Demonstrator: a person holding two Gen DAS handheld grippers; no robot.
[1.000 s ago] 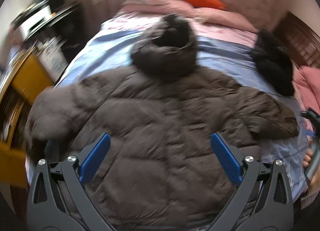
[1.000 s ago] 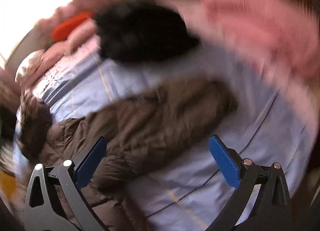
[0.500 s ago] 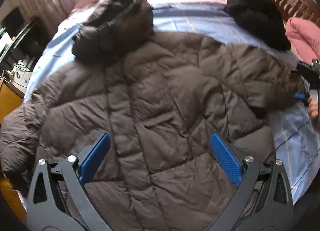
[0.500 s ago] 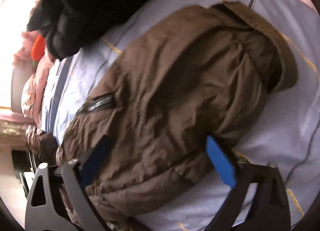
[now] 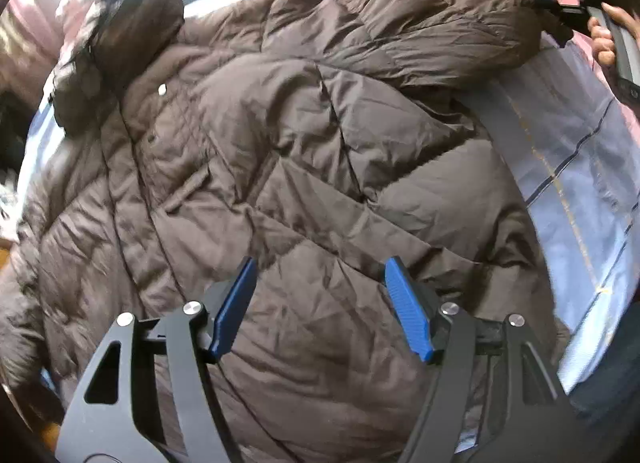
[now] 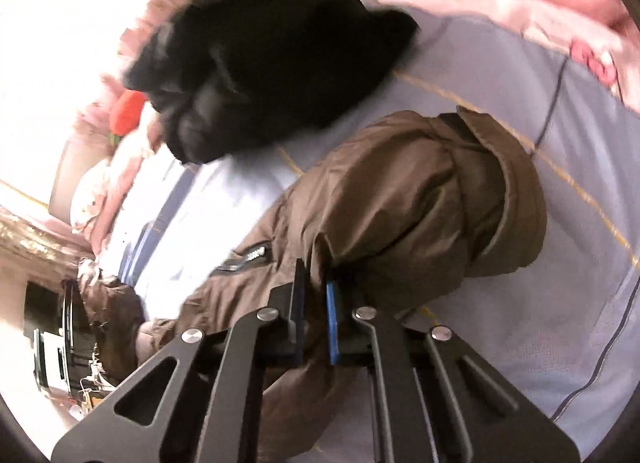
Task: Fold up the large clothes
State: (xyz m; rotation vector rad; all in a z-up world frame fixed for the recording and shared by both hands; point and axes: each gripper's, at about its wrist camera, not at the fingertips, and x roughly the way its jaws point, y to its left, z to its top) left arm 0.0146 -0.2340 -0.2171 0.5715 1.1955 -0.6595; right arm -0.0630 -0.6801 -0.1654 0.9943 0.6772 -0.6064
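Right hand-held gripper (image 6: 316, 303) clamped tight on sleeve (image 6: 404, 199) of brown puffer jacket (image 5: 304, 183), spread across bed (image 5: 580, 167). Left hand-held gripper (image 5: 320, 303) closing over jacket's front, nothing pinched. Best: bite deep, lift together.

I'm working in a home bedroom: a bed (image 5: 580, 167) with a pale blue striped sheet fills my view, pink floral pillows (image 6: 520, 3) lie at one o'clock, a bright curtained window (image 6: 60, 23) glows at ten o'clock, and dark shelving (image 6: 52, 335) stands at eight o'clock.
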